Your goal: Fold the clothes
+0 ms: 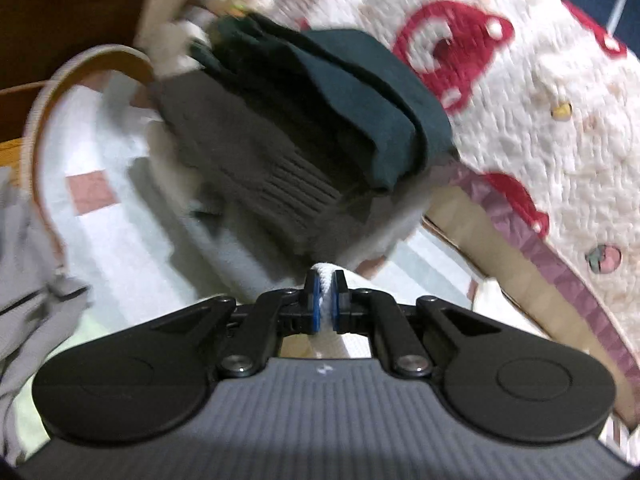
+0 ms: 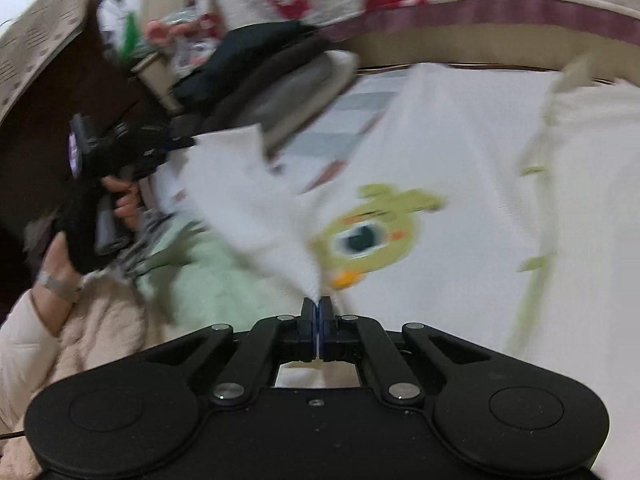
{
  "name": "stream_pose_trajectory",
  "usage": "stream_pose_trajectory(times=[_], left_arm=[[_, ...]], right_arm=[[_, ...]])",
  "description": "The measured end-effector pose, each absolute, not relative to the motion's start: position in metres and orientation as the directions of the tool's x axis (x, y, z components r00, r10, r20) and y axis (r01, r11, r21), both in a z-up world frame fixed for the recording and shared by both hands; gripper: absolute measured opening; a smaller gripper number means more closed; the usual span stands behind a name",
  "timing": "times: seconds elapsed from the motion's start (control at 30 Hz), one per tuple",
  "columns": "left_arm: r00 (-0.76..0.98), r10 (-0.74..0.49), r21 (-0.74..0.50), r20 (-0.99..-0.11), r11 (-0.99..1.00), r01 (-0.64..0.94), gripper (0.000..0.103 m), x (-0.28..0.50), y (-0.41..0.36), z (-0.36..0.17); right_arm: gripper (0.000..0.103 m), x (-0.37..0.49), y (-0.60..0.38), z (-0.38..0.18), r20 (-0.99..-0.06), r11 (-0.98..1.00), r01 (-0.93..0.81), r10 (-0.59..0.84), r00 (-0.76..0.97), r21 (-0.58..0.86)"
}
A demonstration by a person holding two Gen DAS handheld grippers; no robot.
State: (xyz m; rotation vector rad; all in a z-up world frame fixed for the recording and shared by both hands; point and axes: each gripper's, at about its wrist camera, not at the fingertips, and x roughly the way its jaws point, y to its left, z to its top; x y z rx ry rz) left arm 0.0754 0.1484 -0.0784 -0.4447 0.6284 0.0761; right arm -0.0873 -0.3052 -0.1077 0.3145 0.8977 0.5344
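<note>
both the left gripper (image 1: 325, 280) and the right gripper (image 2: 316, 307) were clamped tight on folds of the white shirt (image 2: 460, 152) with its green cartoon print (image 2: 372, 232).

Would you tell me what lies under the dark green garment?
A brown knitted garment lies under the dark green garment, with something white beneath. Anything further down is covered.

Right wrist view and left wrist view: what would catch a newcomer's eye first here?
In the right wrist view, the white shirt with a yellow-green cartoon bird print fills the middle, its fabric pinched in the right hand-held gripper. In the left wrist view, a stack of folded dark clothes sits ahead of the left hand-held gripper, which is shut on white cloth, beside a cream blanket with red patterns.
</note>
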Motion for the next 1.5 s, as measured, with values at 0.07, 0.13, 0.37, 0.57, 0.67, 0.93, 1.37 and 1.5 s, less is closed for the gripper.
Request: stream_pose_trajectory(times=[0.07,0.13,0.37,0.57,0.67,0.93,1.37,1.5], left_arm=[[0.779,-0.078,-0.297,-0.623,0.944,-0.143,0.005,0.095,0.135,-0.086],[0.756,-0.084,-0.245,-0.649,0.964,-0.103,0.005,0.104,0.125,-0.096],[0.719,-0.155,-0.368,-0.677,0.918,-0.149,0.005,0.105,0.140,-0.118],[0.705,-0.136,-0.366,-0.696,0.912,-0.185,0.005,0.109,0.144,-0.127],[0.700,-0.126,-0.351,-0.703,0.917,-0.187,0.005,0.110,0.144,-0.130],[0.710,-0.135,-0.385,-0.692,0.900,-0.204,0.005,0.112,0.148,-0.134],[0.729,-0.100,-0.348,-0.678,0.916,-0.198,0.005,0.110,0.143,-0.133],[0.703,-0.081,-0.323,-0.706,0.921,-0.219,0.005,0.113,0.142,-0.135]], right_arm=[[0.002,-0.074,-0.320,-0.116,-0.710,0.863,-0.290,0.505,0.491,0.413],[0.002,-0.062,-0.323,-0.129,-0.760,0.893,-0.297,0.446,0.472,0.339],[0.039,-0.073,-0.325,-0.119,-0.785,0.940,-0.191,0.342,0.517,0.284],[0.040,-0.112,-0.361,-0.089,-0.667,0.801,-0.124,0.564,0.487,0.586],[0.043,-0.132,-0.364,-0.092,-0.625,0.708,-0.128,0.683,0.378,0.695],[0.047,-0.144,-0.313,-0.111,-0.728,0.748,-0.295,0.656,0.198,0.594],[0.004,-0.154,-0.272,-0.127,-0.693,0.824,-0.516,0.513,0.507,0.233],[0.004,-0.150,-0.317,-0.116,-0.572,0.747,-0.411,0.664,0.481,0.523]])
